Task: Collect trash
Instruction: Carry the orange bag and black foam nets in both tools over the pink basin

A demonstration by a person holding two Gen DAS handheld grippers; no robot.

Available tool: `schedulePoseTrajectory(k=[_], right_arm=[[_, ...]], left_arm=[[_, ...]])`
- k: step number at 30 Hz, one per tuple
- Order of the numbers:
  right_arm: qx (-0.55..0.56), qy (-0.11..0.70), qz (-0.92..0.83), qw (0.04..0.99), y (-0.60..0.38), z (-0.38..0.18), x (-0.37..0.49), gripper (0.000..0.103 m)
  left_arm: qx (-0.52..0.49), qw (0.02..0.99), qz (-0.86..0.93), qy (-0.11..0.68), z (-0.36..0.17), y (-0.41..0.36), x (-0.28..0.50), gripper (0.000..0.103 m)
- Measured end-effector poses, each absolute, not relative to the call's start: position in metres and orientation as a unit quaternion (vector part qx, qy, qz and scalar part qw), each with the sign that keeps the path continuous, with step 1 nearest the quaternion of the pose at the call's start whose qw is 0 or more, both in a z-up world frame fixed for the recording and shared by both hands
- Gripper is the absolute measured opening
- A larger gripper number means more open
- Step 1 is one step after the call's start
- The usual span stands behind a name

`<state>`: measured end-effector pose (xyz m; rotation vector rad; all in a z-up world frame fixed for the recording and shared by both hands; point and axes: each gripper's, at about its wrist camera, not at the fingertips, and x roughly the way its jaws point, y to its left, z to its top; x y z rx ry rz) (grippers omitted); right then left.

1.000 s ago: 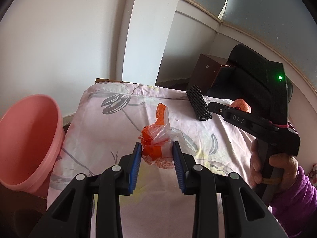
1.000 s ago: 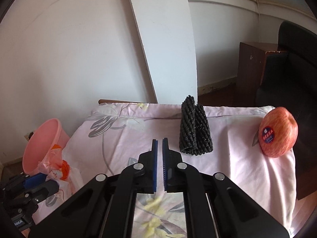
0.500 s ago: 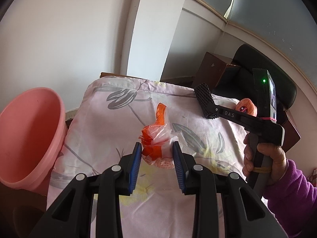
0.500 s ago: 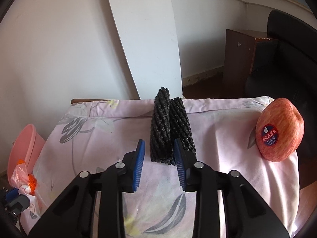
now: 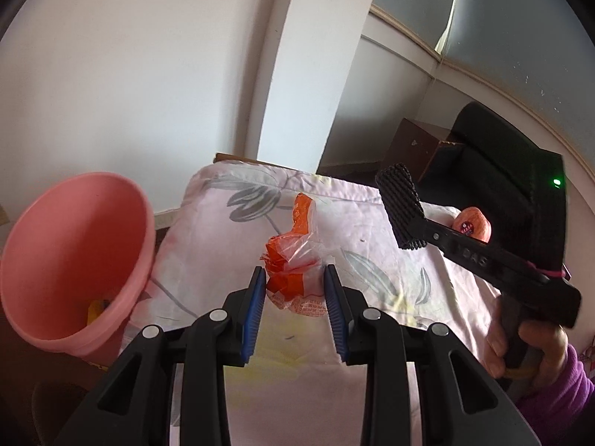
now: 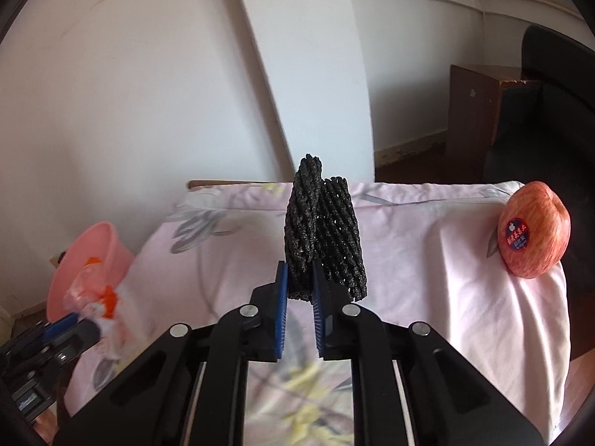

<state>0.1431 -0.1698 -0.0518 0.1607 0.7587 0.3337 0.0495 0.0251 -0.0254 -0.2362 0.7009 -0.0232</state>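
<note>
My left gripper is shut on a crumpled clear and orange plastic bag and holds it above the pink floral cloth. A pink bin stands to its left, with some trash at its bottom. My right gripper is shut on the near edge of a black foam fruit net that stands folded on the cloth. The net also shows in the left wrist view. The bag also shows in the right wrist view, with the bin behind it.
A red apple with a blue sticker rests at the cloth's right edge. A white board leans on the wall behind. A brown cabinet and a black chair stand at the back right.
My right gripper moved forward to the black net, opened and then closed on its near edge. My left gripper lifted and shifted toward the pink bin with the bag held.
</note>
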Motion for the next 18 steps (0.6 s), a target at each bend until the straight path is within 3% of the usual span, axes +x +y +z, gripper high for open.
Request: schedulePoseTrajectory(k=[18], right_arm=[[0.022,0.34,0.271,0.9,-0.073,-0.015,0.09,0.013]], left_arm=[[-0.131,0.935,0.088,0.316,-0.008,0.08,0.019,0.031]])
